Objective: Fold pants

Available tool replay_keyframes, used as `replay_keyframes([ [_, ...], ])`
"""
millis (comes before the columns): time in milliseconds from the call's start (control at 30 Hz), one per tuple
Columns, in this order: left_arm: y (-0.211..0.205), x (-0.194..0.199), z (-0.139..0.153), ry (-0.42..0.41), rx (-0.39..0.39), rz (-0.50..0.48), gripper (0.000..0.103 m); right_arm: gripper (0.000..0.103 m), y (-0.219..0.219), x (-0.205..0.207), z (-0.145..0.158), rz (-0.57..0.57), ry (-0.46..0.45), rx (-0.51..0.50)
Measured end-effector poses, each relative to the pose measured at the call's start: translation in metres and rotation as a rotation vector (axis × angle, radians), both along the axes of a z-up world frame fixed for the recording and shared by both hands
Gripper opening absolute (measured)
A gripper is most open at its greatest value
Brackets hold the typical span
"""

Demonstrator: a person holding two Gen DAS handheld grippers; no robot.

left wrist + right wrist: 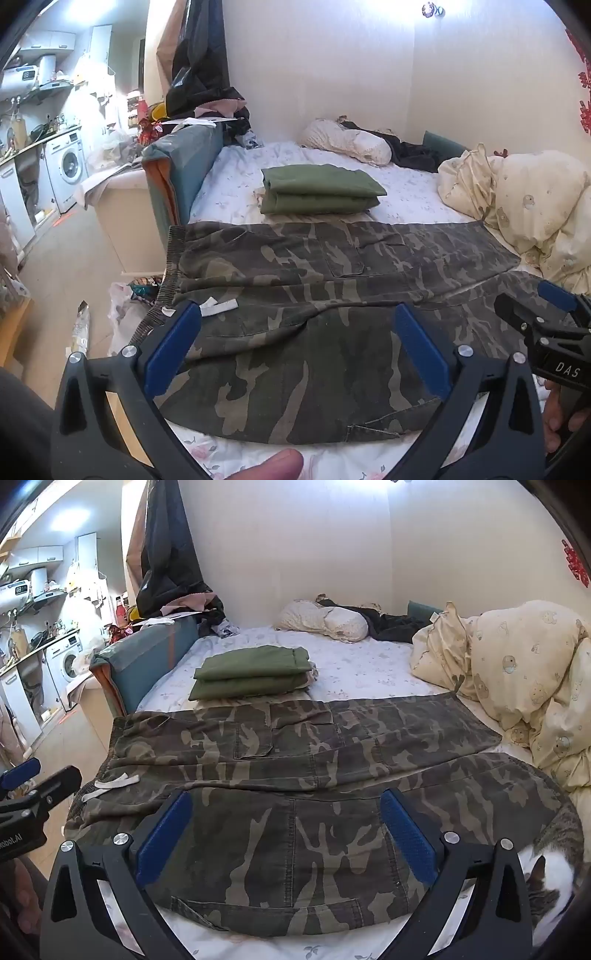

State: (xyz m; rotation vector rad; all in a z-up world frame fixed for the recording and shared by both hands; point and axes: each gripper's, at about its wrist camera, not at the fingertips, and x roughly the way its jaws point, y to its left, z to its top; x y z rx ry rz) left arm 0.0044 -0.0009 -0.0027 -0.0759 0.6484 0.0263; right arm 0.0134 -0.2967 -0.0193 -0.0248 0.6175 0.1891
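Camouflage pants [314,266] flat on bed, legs side by side; both grippers' fingers spread.

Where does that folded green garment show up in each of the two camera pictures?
Left wrist view: folded green garment, just above centre, behind the camouflage pants.
Right wrist view: folded green garment, left of centre, behind the pants.
Shared landmark: washing machine, far left.

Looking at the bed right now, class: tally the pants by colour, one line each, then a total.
Camouflage pants, spread flat: 1
Green pants, folded: 1
Total: 2
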Motion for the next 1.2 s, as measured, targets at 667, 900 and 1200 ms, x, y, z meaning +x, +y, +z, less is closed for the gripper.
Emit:
replay_keyframes([
  [667,0.0016,-0.0054,0.0060,-0.047,0.003,0.005,0.103,0.103,0.0017,-0.0001,0.0002,0.002,-0.003,-0.006],
  [900,0.0025,-0.0056,0.0066,-0.048,0.007,0.006,0.103,0.103,0.0012,-0.0003,0.0009,0.003,-0.002,-0.004],
  [1200,0.0033,-0.0062,0.0064,-0.050,0.010,0.006,0.103,0.103,0.0019,0.0009,0.0004,0.004,-0.002,-0.004],
])
